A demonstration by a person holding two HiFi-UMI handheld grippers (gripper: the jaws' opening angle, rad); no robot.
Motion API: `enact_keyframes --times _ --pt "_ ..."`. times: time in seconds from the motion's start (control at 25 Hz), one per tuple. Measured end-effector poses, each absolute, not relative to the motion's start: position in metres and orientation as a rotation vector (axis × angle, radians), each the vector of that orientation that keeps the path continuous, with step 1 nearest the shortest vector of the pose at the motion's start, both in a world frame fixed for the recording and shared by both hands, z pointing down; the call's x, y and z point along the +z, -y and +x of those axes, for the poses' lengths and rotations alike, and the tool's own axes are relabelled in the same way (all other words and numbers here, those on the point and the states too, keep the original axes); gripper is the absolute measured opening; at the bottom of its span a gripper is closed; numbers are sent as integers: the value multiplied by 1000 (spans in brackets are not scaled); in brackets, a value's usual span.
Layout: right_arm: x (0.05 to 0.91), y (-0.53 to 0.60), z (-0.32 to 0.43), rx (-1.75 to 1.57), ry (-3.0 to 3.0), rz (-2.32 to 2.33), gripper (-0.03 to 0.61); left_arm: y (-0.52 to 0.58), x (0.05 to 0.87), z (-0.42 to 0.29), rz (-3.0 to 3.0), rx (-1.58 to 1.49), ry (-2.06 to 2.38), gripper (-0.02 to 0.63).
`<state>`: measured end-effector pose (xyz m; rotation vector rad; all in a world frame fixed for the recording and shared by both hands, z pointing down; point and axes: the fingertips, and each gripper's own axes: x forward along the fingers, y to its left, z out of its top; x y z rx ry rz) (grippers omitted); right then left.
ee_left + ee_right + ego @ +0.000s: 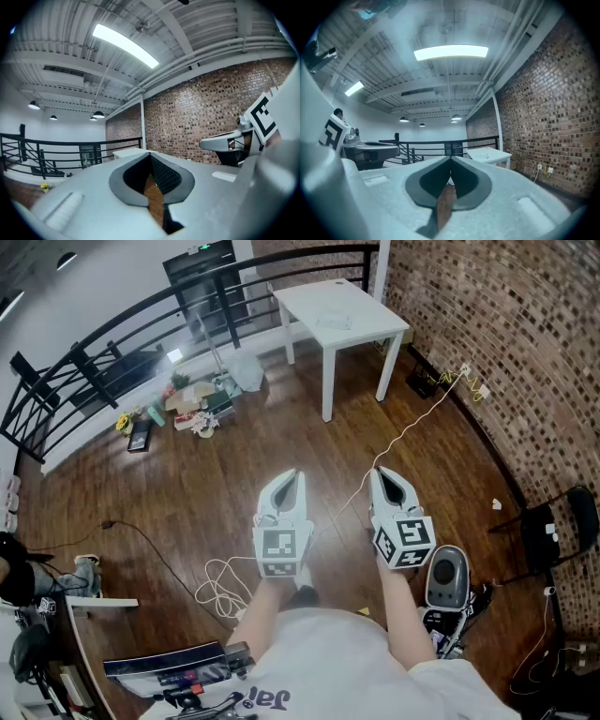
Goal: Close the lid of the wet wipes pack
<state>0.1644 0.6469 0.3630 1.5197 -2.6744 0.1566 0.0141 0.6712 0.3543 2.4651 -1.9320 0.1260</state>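
Though both hang well short of the white square table [370,304], the left tool [293,474] and right tool [379,472] have smooth grey pointed jaws pressed tip to tip, nothing between. On the table lies a small pale flat shape, seemingly the pack [334,322], clearest in the head view; only the gripper views show the ribbed ceiling [211,28].
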Motion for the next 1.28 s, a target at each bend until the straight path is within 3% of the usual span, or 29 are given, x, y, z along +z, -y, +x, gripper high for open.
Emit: enact_keyframes --times 0.4,0.8,1.28 --pt "376 -552 64 150 2680 1366 -11 -570 363 -61 2414 94 1936 16" --pt "396 -417 16 179 2724 1274 -11 -446 390 -113 2325 158 1994 16" --pt "374 -179 79 189 2772 1421 -11 -214 365 -79 2366 102 1916 16"
